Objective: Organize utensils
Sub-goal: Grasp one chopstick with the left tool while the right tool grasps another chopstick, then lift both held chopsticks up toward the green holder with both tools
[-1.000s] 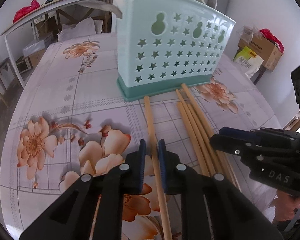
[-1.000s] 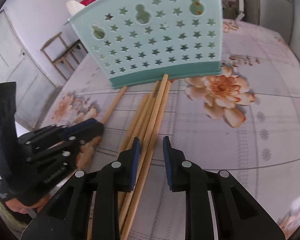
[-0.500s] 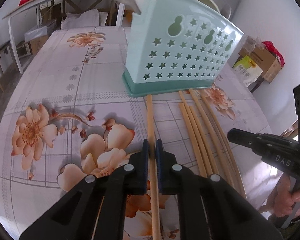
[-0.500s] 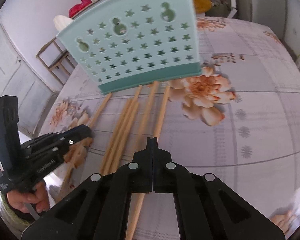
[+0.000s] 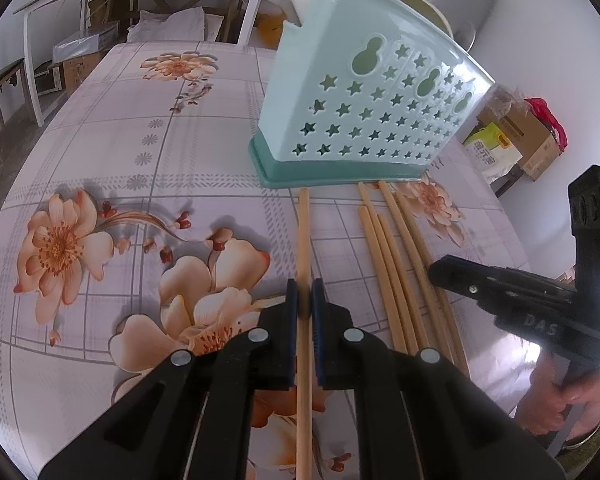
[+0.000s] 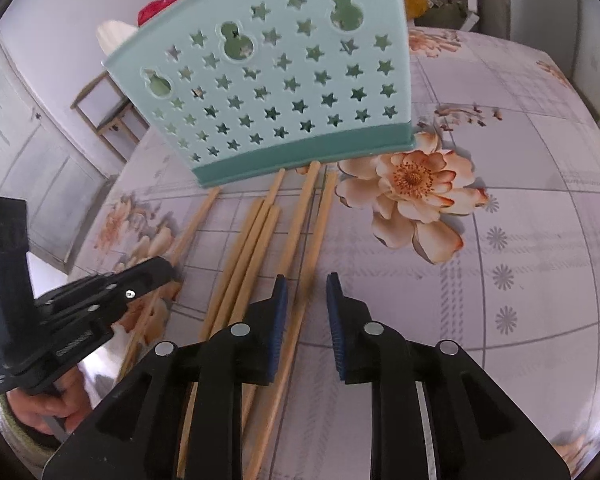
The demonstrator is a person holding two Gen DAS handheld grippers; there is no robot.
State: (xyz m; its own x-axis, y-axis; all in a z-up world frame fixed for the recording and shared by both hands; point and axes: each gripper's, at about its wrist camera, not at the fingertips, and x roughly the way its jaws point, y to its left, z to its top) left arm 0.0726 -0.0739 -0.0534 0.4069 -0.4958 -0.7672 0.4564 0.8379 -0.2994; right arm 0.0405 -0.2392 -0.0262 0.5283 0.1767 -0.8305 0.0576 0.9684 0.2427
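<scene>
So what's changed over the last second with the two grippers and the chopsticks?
The left gripper closed onto the lone chopstick and now pinches it. The right gripper snapped shut, seemingly on nothing, and its jaws have just been opening again, straddling a chopstick of the loose bunch without pressing it. The holder kept its place on the table, and the bunch looks much as before.

bright daylight, fisheye-warped edges

Six chopsticks [image 6: 296, 220] lie on the table [image 6: 520, 240]: one single chopstick [image 5: 304, 240] apart at the left, five grouped [image 5: 396, 248] to its right. One holder [image 5: 372, 112] stands behind them. Two grippers are present: left gripper [image 5: 304, 300], right gripper [image 6: 306, 300].
</scene>
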